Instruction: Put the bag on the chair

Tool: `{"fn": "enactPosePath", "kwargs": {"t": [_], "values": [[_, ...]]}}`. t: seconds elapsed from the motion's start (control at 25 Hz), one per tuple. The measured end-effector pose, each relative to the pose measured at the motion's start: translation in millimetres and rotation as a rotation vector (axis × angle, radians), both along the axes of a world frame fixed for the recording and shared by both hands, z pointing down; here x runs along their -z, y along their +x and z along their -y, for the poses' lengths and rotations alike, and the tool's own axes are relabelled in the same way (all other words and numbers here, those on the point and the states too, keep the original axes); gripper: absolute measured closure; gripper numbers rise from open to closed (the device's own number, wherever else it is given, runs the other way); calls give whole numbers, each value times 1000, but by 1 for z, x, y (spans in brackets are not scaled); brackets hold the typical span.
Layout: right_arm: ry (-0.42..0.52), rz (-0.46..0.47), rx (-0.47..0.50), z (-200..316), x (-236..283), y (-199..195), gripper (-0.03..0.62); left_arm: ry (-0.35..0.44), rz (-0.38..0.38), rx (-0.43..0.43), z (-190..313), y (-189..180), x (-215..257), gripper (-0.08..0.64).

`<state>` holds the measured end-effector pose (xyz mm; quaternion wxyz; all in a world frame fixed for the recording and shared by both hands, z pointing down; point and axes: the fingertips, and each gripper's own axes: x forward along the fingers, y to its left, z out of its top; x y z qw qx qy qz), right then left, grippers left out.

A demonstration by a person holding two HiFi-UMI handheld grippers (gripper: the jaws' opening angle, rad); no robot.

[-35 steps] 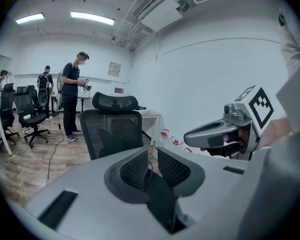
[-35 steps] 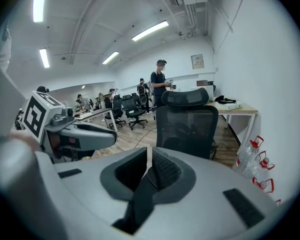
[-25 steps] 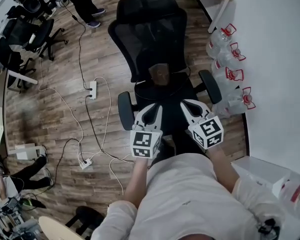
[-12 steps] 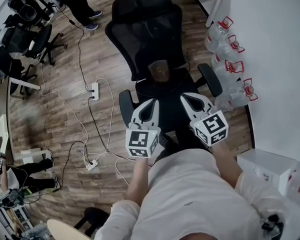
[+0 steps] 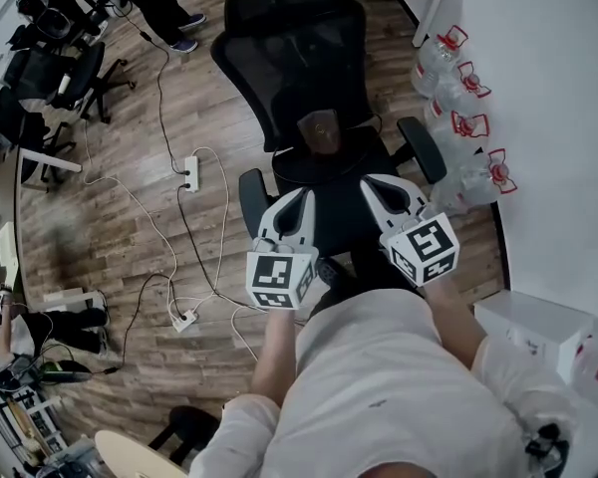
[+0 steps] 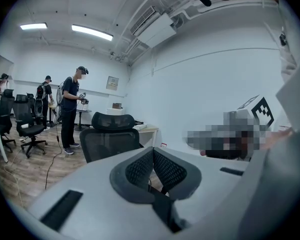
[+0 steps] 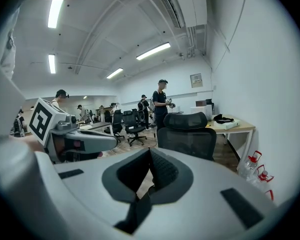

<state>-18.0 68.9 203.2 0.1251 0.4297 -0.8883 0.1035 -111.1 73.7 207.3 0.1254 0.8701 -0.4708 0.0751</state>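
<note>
Grippers, left gripper (image 5: 301, 197) and right gripper (image 5: 372, 183), sit at 6 o'clock of the chair (image 5: 299, 58) in the head view. Only the gripper views show each pair of jaws pinched tight on the bag strap (image 6: 162, 211) (image 7: 135, 211). The bag's body is lost against the black seat.

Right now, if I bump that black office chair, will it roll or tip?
Likely to roll or swivel: the black office chair stands on smooth plank floor, though its base is hidden. Tipping seems unlikely: its seat looks broad. The mesh backrest may flex.
</note>
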Motion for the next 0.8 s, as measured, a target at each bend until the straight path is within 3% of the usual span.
{"fn": "enactPosePath", "kwargs": {"t": [0.8], "values": [[-16, 3, 1, -7, -5, 4, 589, -15, 1, -7, -5, 6, -9, 555]]}}
